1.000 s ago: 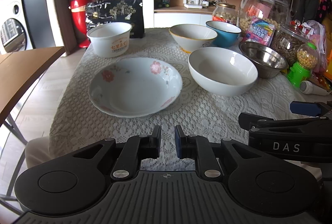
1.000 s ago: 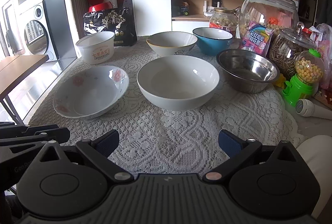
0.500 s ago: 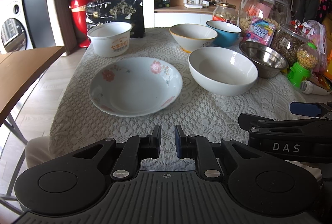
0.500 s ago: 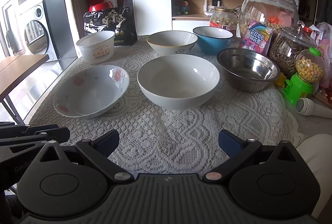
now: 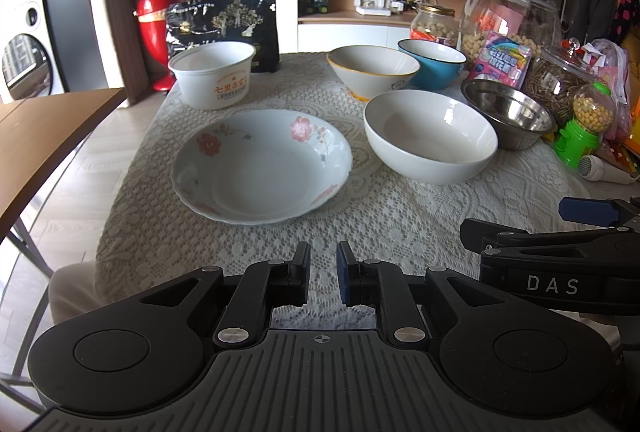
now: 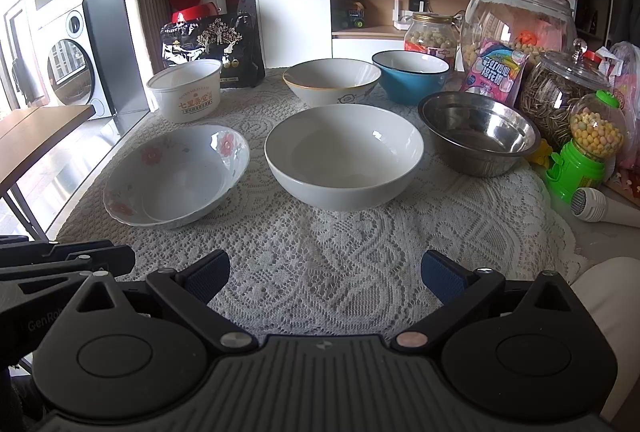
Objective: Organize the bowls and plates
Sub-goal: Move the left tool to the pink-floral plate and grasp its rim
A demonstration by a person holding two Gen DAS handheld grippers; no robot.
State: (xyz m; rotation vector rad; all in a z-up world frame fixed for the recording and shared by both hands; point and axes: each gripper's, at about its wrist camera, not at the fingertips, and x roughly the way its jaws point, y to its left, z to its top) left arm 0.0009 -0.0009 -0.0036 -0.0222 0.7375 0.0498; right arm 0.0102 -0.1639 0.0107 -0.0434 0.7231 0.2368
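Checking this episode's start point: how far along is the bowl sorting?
Nothing looks done: the floral bowl, white bowl, steel bowl, blue bowl, yellow-rimmed bowl and paper tub all sit apart. Nothing in hand: left gripper shut and empty, right gripper open. All stacking remains.

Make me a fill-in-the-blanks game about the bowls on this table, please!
1. The flowers on the floral dish are ____.
2. The shiny bowl beside the plain white bowl is made of ____.
3. The bowl behind the shiny one is coloured ____.
4. The right gripper has its jaws ____, with nothing between them.

Missing words: pink; metal; blue; open
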